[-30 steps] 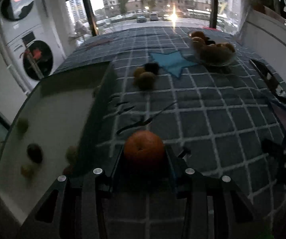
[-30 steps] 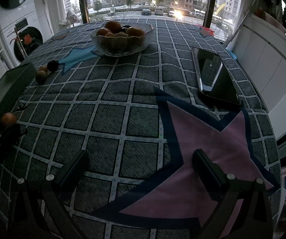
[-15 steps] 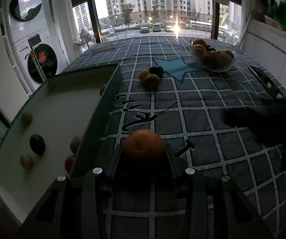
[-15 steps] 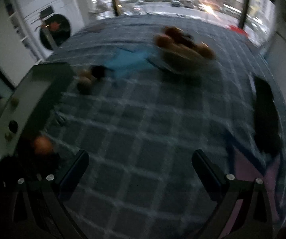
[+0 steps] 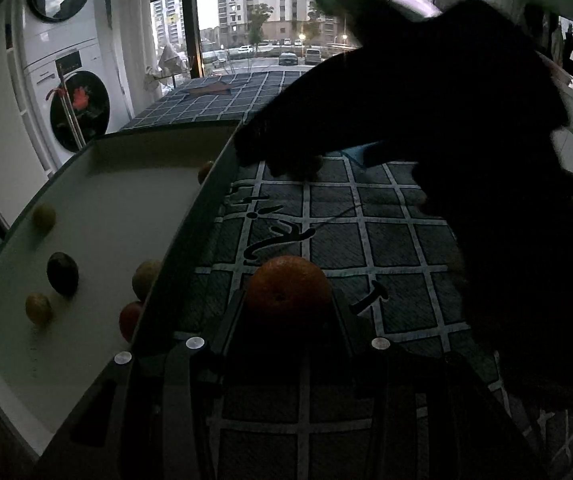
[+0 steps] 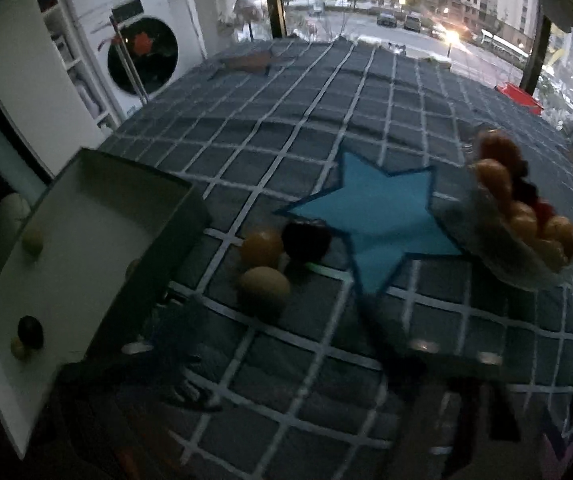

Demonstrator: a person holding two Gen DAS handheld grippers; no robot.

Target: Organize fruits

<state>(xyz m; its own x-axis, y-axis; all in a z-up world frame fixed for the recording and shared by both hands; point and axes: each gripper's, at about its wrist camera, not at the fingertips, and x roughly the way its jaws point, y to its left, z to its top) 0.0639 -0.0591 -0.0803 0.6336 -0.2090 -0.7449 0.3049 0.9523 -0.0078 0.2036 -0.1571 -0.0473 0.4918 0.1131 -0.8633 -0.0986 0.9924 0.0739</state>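
My left gripper (image 5: 288, 320) is shut on an orange (image 5: 288, 290), held just above the checked cloth beside the white tray (image 5: 98, 196). The tray holds several small fruits, among them a dark plum (image 5: 62, 273) and a red fruit (image 5: 129, 319). My right gripper (image 6: 282, 356) is blurred and dark, with its jaws wide apart and nothing between them, above three loose fruits: a tan one (image 6: 264, 286), an orange one (image 6: 261, 247) and a dark one (image 6: 306, 240). The right gripper's body (image 5: 426, 92) crosses the left wrist view as a dark shape.
A glass bowl (image 6: 498, 252) of several fruits stands at the right of the right wrist view. The tray's wall (image 6: 154, 256) is just left of the loose fruits. A washing machine (image 5: 74, 108) stands beyond the table's left edge.
My right gripper has swung left and forward across the table, over the three loose fruits, and now blocks much of the left wrist view. The left gripper holds the orange, nearly still.
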